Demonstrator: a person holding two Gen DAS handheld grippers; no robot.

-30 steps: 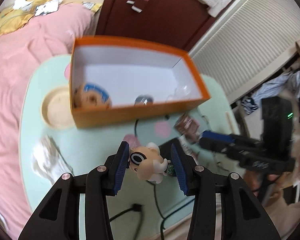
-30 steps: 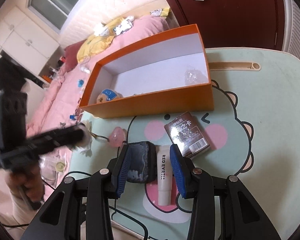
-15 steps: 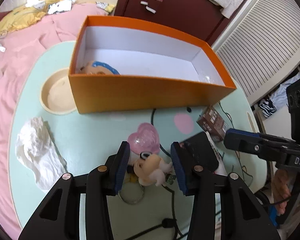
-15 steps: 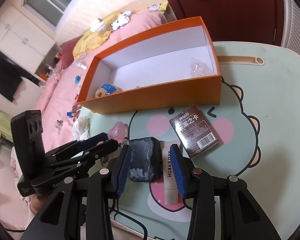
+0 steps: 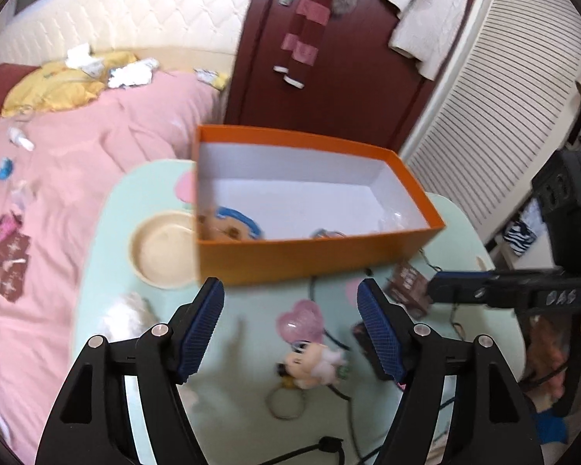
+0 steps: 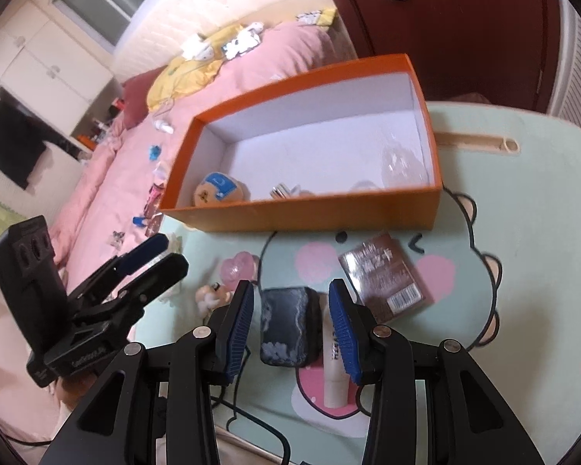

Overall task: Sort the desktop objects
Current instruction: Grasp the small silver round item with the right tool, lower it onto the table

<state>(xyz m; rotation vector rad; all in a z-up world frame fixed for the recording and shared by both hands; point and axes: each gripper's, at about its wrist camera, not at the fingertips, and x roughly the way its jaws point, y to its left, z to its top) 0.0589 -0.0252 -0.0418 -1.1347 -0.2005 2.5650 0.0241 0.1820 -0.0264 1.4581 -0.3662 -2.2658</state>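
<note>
My left gripper (image 5: 290,325) hangs released above one figurine keychain (image 5: 310,362) at lower centre. My right gripper (image 6: 290,321) straddles one black sponge block (image 6: 288,327), unclenched. One orange box (image 5: 310,255) sits mid-frame on the tabletop (image 5: 244,348).

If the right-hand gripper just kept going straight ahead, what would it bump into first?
Most likely the dark blue-black block, which already sits between the open fingers of the right gripper. Past it, farther along the table, stands the orange box. Depth is hard to judge through this lens.
</note>
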